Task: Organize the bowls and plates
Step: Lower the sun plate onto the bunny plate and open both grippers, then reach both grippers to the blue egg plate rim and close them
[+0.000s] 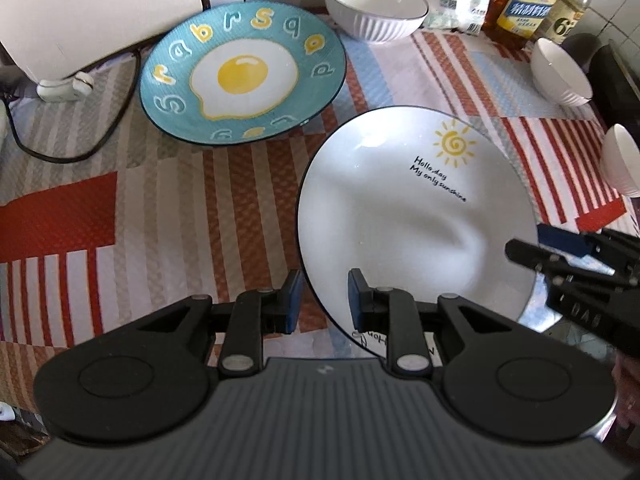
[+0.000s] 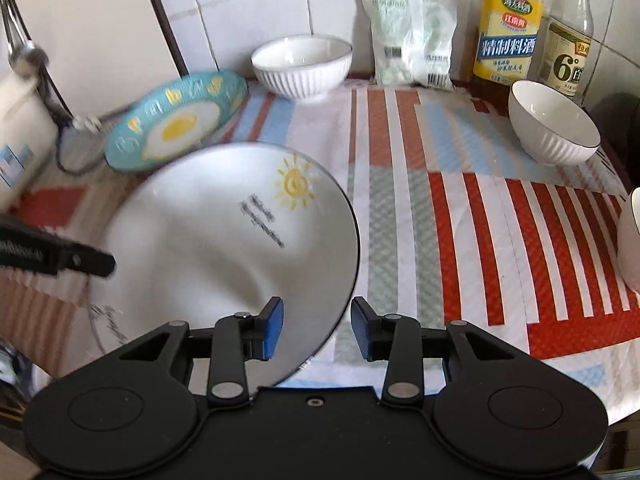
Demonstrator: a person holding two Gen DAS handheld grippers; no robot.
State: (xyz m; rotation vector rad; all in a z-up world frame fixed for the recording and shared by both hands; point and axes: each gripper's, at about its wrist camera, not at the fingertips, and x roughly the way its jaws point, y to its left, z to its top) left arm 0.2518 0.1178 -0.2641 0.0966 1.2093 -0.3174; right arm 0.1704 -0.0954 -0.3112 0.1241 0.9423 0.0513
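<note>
A white plate with a sun drawing (image 1: 400, 216) (image 2: 224, 232) sits tilted over a second, similar plate (image 2: 108, 320) near the table's front edge. My left gripper (image 1: 325, 300) is shut on the white plate's left rim, one pad outside and one over the inside. The right gripper (image 2: 318, 326) (image 1: 536, 246) straddles the opposite rim with its jaws open, pads clear of the plate. A blue fried-egg plate (image 1: 240, 72) (image 2: 176, 120) lies behind. White ribbed bowls stand apart: a large one (image 1: 374, 4) (image 2: 302, 64) at the back, two smaller ones (image 1: 560, 72) (image 1: 622, 164) on the right.
A striped red, white and blue cloth (image 2: 460, 220) covers the table. Two bottles (image 2: 508, 28) (image 2: 568, 40) and a plastic bag (image 2: 412, 32) line the tiled back wall. A white appliance (image 1: 80, 0) with a black cable (image 1: 80, 156) stands at the left.
</note>
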